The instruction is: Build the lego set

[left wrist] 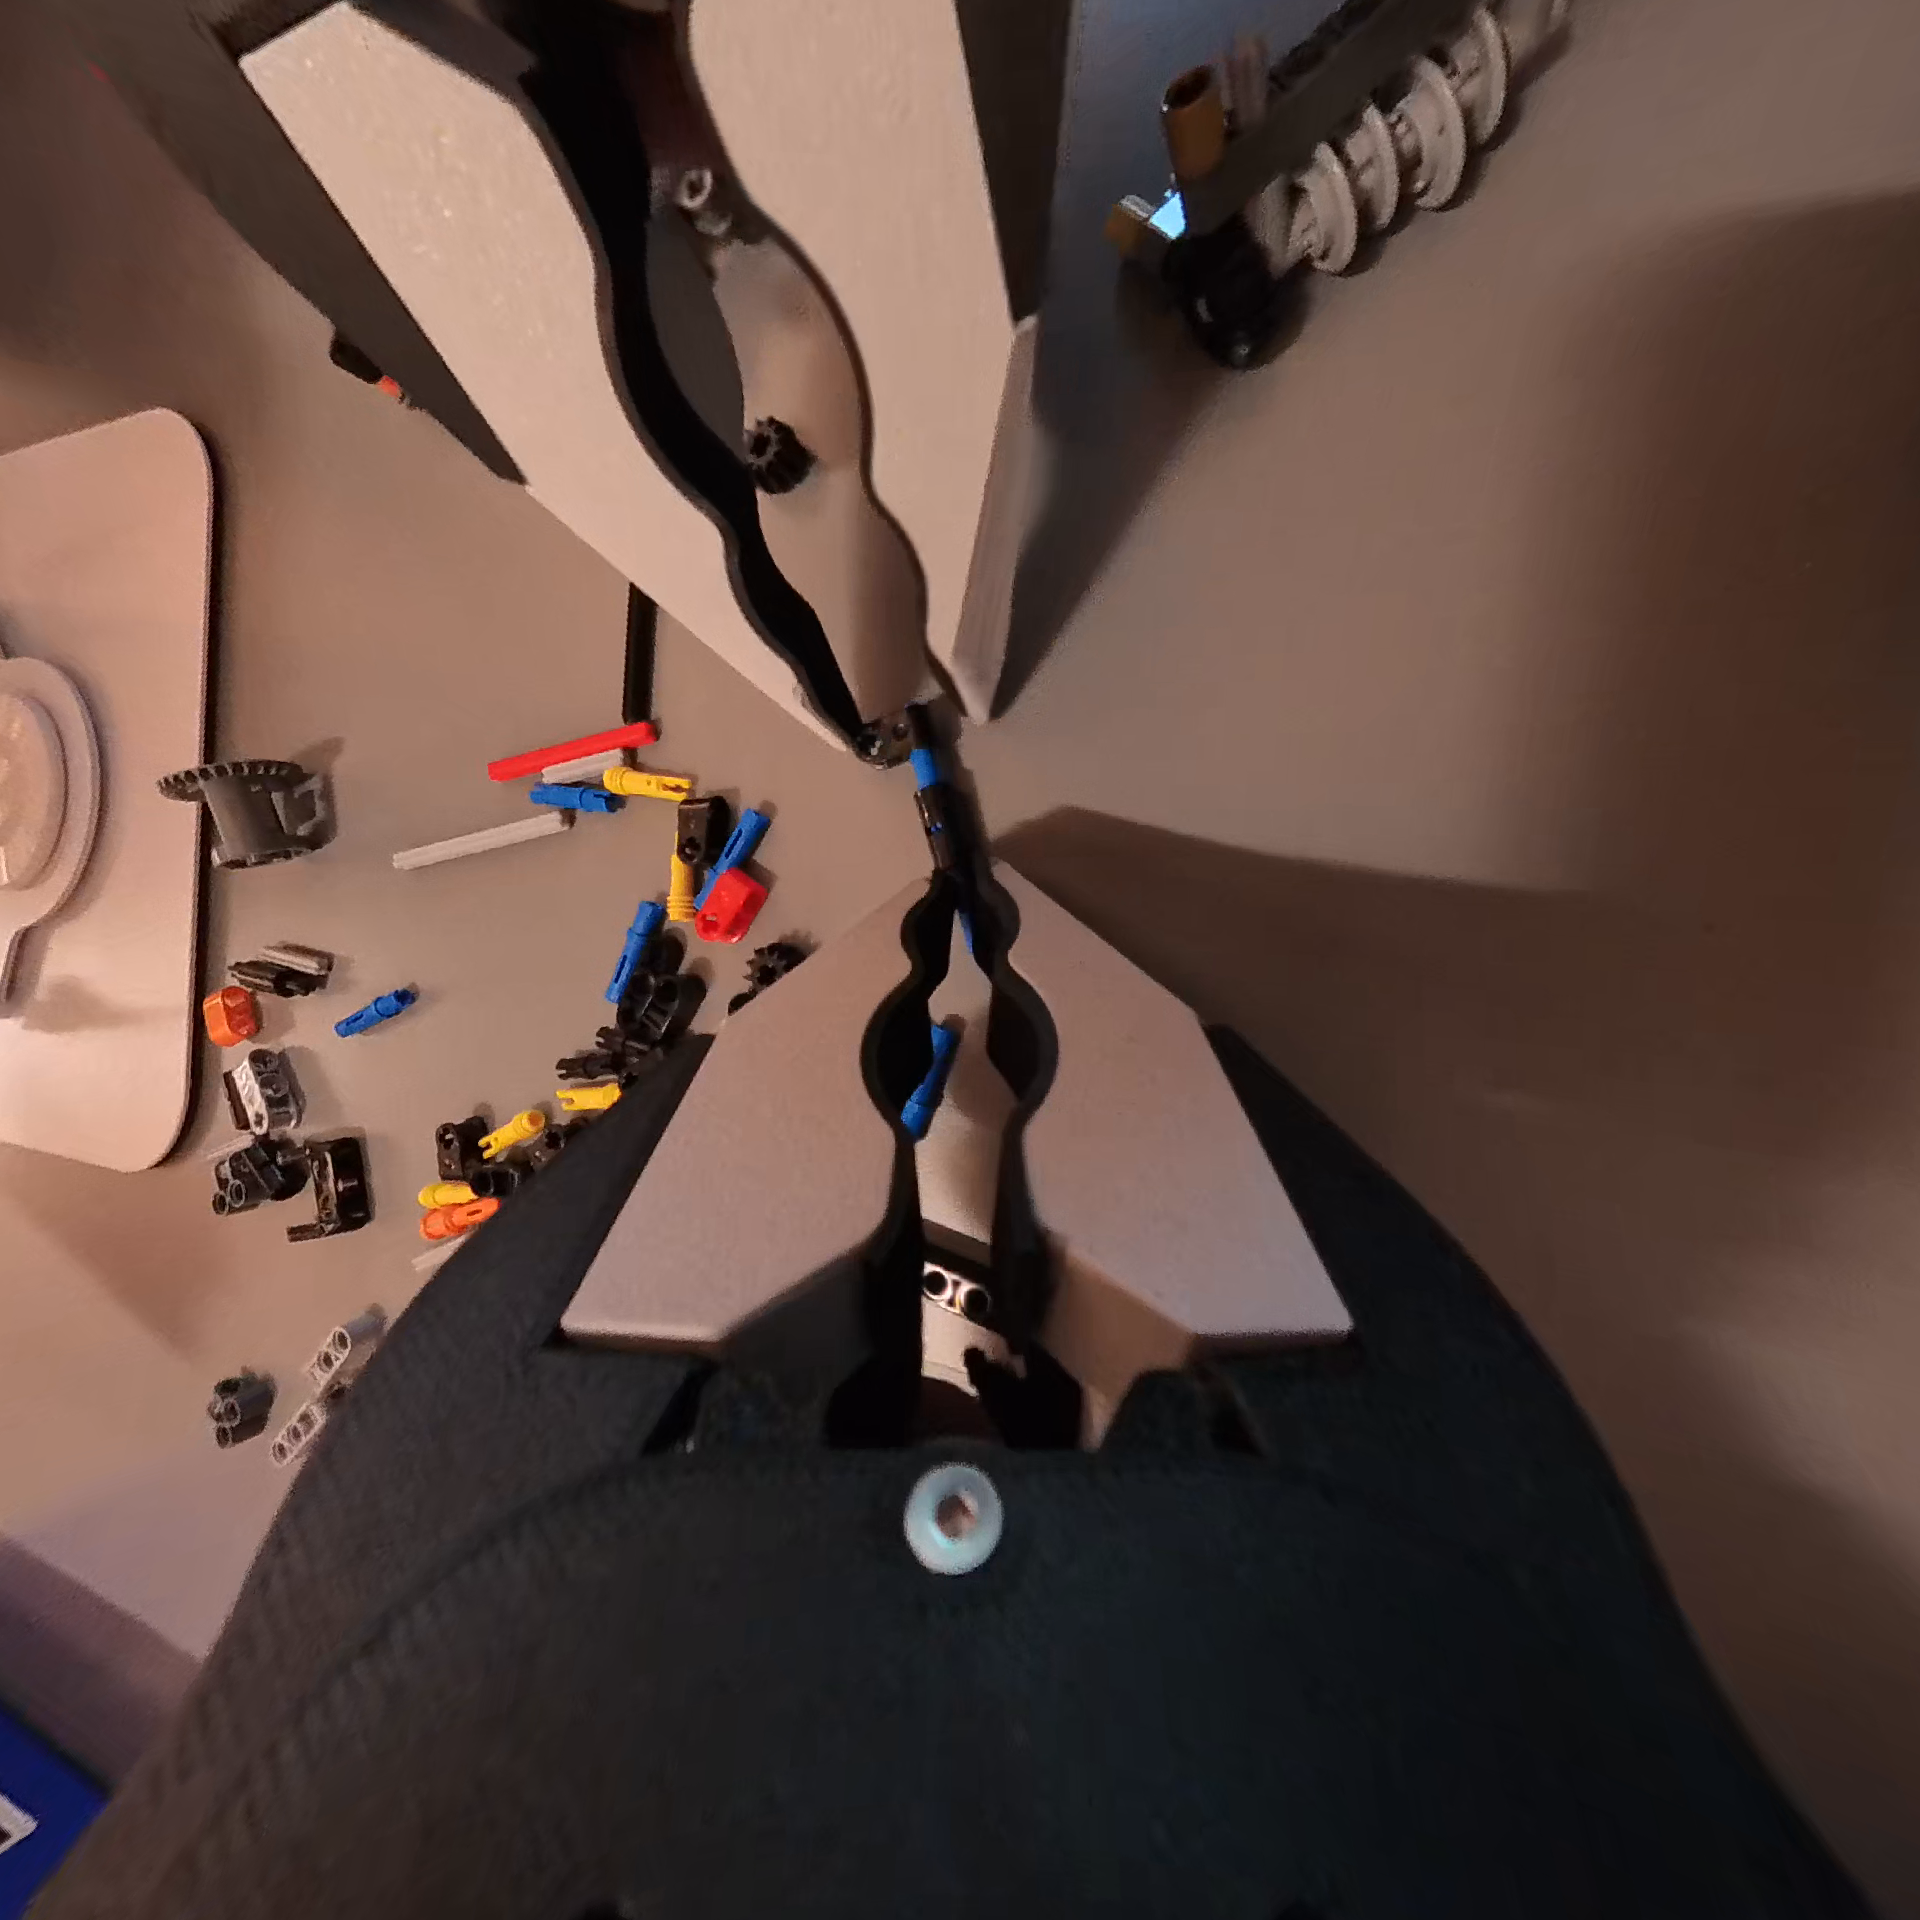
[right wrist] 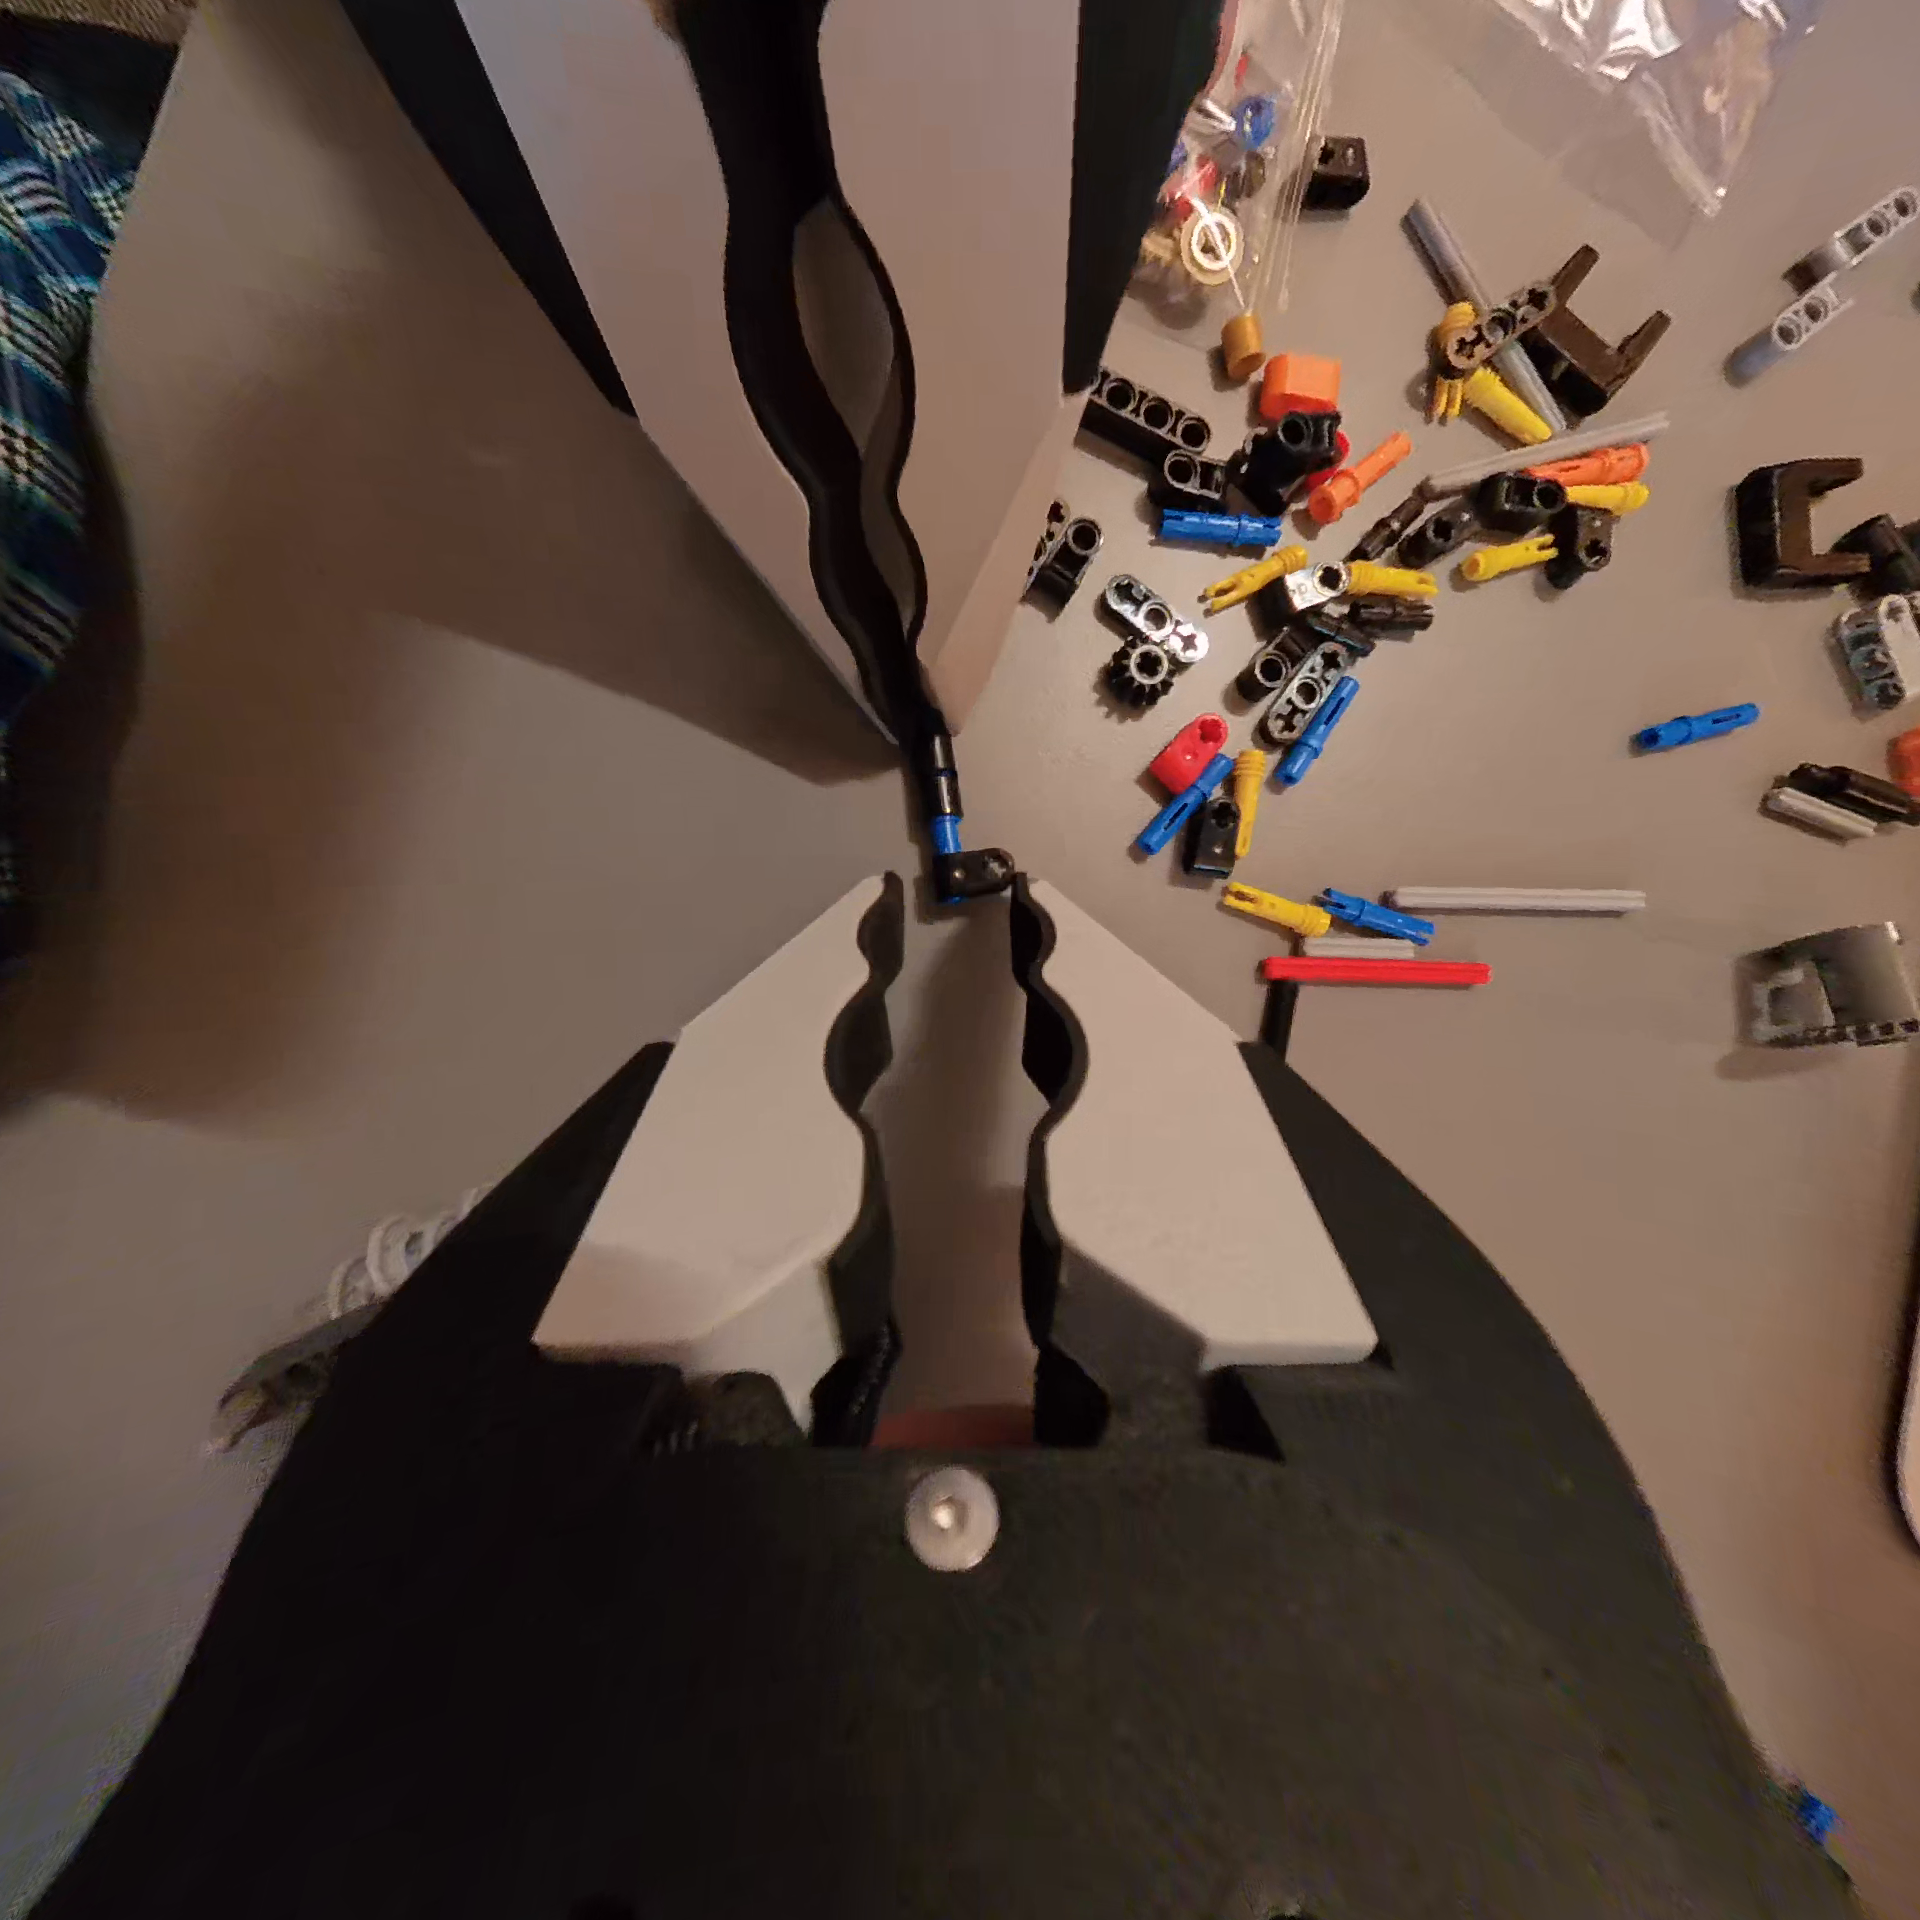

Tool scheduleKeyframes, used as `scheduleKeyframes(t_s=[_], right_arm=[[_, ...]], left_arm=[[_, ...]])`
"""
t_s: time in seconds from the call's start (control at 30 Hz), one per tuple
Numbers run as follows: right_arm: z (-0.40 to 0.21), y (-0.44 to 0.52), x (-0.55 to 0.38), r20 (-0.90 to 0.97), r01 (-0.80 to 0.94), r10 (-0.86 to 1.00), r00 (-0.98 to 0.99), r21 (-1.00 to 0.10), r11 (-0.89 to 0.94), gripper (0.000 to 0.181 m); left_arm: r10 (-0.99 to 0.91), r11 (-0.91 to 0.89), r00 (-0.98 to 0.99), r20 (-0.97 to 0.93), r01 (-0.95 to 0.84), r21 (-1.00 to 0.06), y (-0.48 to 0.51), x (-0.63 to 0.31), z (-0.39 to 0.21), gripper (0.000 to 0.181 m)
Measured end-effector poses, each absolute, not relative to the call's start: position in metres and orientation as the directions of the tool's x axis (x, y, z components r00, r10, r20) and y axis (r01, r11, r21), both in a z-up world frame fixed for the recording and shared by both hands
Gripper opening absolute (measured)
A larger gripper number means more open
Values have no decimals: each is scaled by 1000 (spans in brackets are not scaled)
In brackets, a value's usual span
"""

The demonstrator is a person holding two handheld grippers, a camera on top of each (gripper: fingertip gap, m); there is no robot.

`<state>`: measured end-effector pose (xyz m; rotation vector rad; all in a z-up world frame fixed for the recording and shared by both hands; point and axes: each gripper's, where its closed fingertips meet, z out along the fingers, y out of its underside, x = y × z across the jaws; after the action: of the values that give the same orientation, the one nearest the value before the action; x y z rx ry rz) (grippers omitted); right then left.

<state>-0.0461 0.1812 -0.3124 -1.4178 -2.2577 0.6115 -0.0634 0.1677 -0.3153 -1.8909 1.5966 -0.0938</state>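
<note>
My left gripper [left wrist: 961,883] is shut on a thin stack of black and blue pin pieces [left wrist: 932,816] that sticks out past its tips. My right gripper [right wrist: 956,888] holds a small black connector [right wrist: 977,871] between its fingertips, jaws nearly together. The connector sits on the blue end of the pin stack [right wrist: 940,790]. The two grippers meet tip to tip above the table. In the left wrist view the right gripper [left wrist: 904,722] comes in from the top with the connector [left wrist: 888,740]. In the right wrist view the left gripper [right wrist: 920,717] comes in from the top.
Several loose pins, axles and connectors [left wrist: 665,935] lie on the grey table, also in the right wrist view [right wrist: 1351,582]. A red axle [right wrist: 1371,971], a grey turntable piece [left wrist: 260,810], a part-built assembly with grey gears [left wrist: 1371,177], clear bags [right wrist: 1621,62] and a flat board [left wrist: 114,727] lie around. My two grippers' fingertips are within a few centimetres of each other. The red axle [right wrist: 1371,971] sits 7 cm or so from the ends of my right fingers.
</note>
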Motion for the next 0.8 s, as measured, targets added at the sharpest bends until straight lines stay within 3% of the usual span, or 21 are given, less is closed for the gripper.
scheduleKeyframes(t_s=[0.33,0.8], right_arm=[[-315,184,-47,95,718,888,-451,-553,423,10],[-315,185,-50,89,753,929,-359,-560,345,3]], left_arm=[[-908,-52,257,-331,-853,-519,168,-63,-315,1],[-893,-81,298,-338,-844,-530,168,-61,-316,0]])
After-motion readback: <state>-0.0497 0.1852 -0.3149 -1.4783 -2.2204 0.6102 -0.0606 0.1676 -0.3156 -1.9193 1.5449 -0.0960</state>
